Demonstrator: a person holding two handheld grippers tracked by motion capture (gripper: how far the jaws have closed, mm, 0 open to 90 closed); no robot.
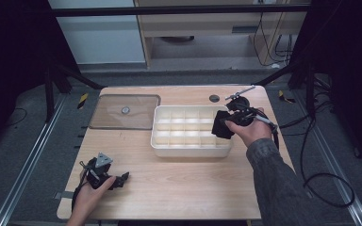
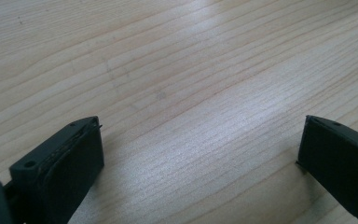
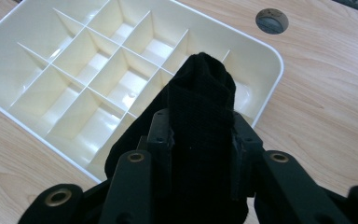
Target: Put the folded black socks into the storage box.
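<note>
The right gripper is pinching a folded black cloth between its two jaws, which are pressing in on both sides of the fabric. The person's right hand is holding it over the right end of a white divided tray, the grey-sleeved forearm reaching in from the lower right. The cloth is dark, soft and ribbed, bunched into a thick roll that is hanging above the tray's end compartments. The left gripper is resting low over the bare wooden table near its front left corner, its jaws spread wide with nothing between them. A clear lid is lying flat just left of the tray.
</note>
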